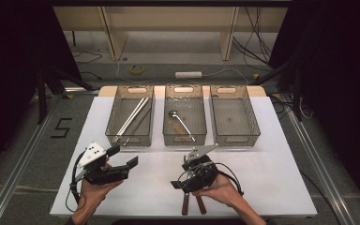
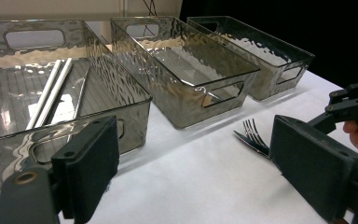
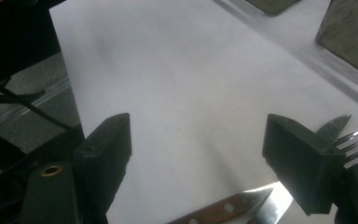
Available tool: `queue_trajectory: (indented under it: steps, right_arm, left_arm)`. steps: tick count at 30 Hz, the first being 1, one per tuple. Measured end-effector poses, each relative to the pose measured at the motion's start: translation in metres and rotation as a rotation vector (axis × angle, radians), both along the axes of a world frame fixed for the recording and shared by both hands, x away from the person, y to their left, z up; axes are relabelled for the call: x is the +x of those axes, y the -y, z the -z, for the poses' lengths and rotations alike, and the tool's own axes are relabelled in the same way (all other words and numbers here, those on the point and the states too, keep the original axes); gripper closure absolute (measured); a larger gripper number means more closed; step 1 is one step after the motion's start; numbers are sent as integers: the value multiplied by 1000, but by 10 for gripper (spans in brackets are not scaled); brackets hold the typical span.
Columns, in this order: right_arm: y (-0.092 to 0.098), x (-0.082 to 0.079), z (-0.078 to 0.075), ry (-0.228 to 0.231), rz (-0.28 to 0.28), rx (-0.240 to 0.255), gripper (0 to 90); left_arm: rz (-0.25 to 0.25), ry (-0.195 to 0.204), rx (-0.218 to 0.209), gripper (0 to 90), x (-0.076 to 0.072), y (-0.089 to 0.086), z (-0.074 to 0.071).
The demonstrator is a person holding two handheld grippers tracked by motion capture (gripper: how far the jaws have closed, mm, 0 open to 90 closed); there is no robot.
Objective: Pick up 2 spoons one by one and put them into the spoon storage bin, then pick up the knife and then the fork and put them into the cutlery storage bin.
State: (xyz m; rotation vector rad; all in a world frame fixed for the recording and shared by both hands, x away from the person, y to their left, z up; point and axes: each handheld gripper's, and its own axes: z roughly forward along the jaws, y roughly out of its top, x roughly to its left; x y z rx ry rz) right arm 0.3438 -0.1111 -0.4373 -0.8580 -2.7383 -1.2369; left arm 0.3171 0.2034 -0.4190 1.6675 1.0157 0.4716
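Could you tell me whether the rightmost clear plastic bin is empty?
Empty: the rightmost clear plastic bin shows only its bare ribbed floor in the high view.

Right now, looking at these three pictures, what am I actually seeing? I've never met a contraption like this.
A person sits at a white table, holding a hand-held tool with two black fingers in each hand: the left gripper and the right gripper. One picture looks down from above; the others come from cameras riding on each gripper. Three clear bins stand in a row: the left bin holds metal rods, the middle bin a spoon, and the right bin looks empty. Both grippers are open, holding nothing. Wood-handled knives and a fork lie by the right gripper.
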Motion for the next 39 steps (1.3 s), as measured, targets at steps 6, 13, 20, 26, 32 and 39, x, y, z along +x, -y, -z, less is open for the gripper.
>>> queue_trajectory:
  steps: [6,13,20,26,32,39]
  right_arm:
    - [-2,-5,6,-1,-26,-24,296]
    - [-4,-10,13,-16,-52,-76,485]
    - [-4,-11,19,-27,-77,-112,720]
    - [-9,-16,27,-29,-110,-175,880]
    - [-15,-20,35,-49,-139,-210,900]
    - [-18,-23,39,-62,-152,-233,900]
  left_arm:
    - [0,-1,0,155,0,0,0]
    - [-1,1,2,155,-1,0,0]
    - [1,-2,4,155,0,0,0]
    - [0,0,2,155,0,0,0]
    - [1,4,4,155,-2,0,0]
    - [5,5,11,155,-2,-1,0]
